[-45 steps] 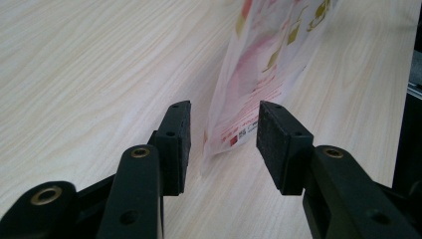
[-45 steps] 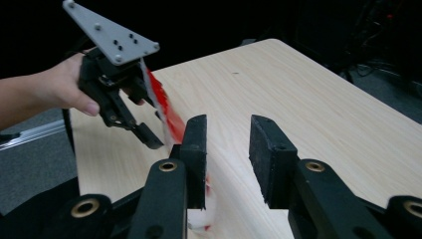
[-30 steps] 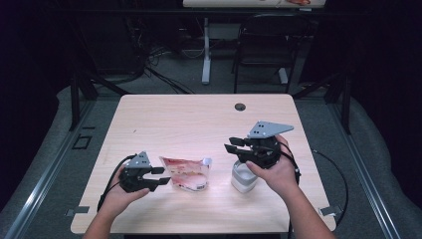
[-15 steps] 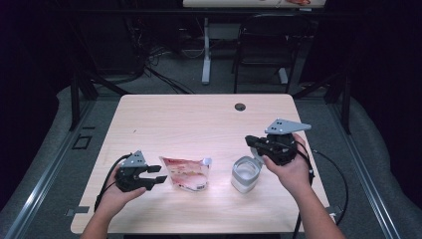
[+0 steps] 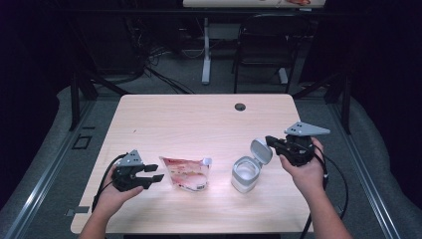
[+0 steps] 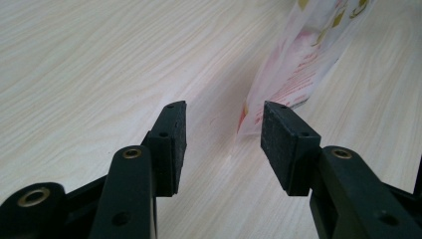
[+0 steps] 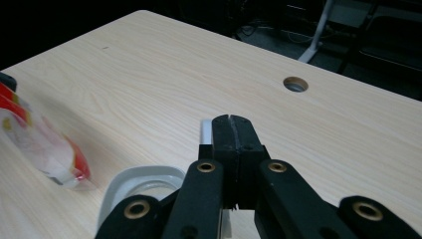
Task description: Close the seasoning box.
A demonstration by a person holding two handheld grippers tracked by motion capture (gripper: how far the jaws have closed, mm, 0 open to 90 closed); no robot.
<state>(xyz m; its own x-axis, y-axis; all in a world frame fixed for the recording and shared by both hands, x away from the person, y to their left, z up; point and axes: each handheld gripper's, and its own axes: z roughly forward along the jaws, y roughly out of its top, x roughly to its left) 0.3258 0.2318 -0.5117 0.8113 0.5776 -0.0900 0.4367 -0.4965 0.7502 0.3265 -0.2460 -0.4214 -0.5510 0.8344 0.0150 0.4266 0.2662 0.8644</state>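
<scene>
On the near left of the table (image 5: 199, 114), the left gripper (image 5: 152, 177) rests low over the wood with its jaws wide apart, holding nothing. Just beyond its tips lies a pouch (image 5: 186, 173) printed in red and pink, with a small white cap toward the right; in the left gripper view the pouch's corner (image 6: 278, 94) sits just past the gap between the jaws. Right of the pouch stands a small clear tub (image 5: 245, 174) with its hinged lid (image 5: 261, 150) tipped up. The right gripper (image 5: 272, 141) has its jaws pressed together on that lid. Farther back, a round hole (image 5: 240, 106) marks the tabletop.
</scene>
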